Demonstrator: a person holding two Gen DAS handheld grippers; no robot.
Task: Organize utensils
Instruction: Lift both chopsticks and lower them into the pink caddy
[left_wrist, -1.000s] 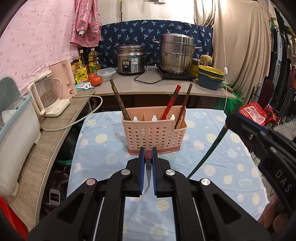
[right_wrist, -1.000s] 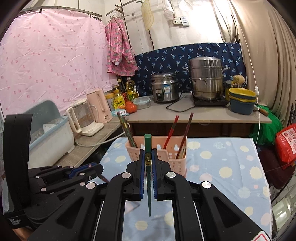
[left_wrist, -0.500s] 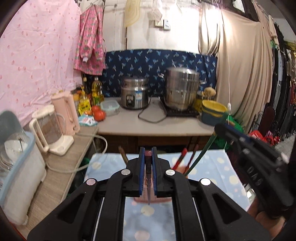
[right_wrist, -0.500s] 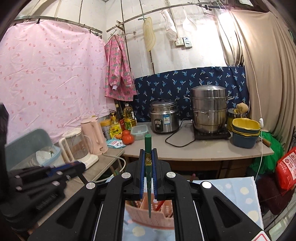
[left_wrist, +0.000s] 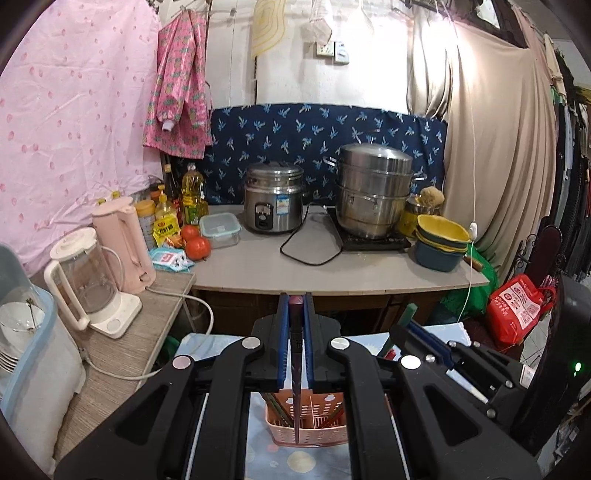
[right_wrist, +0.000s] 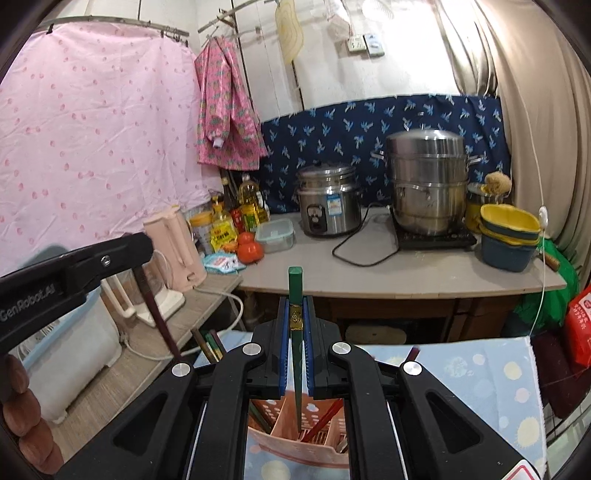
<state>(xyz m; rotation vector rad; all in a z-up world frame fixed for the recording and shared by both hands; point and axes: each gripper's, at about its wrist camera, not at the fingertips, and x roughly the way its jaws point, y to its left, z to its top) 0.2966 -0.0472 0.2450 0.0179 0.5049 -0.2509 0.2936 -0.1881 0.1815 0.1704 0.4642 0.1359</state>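
Green chopstick (right_wrist: 295, 332) clamped in right gripper (right_wrist: 295, 345), long axis upright, tip down over pink basket (right_wrist: 295, 448) on near tabletop (right_wrist: 480, 373). Dark chopstick (left_wrist: 296, 369) pinched likewise in left gripper (left_wrist: 295, 343), tip down above same basket. Several chopsticks already standing in compartments; both held ones not yet dropped in.

left wrist: above basket (left_wrist: 308, 421), faces counter (left_wrist: 332, 266) | right wrist: same, from right | shared: both
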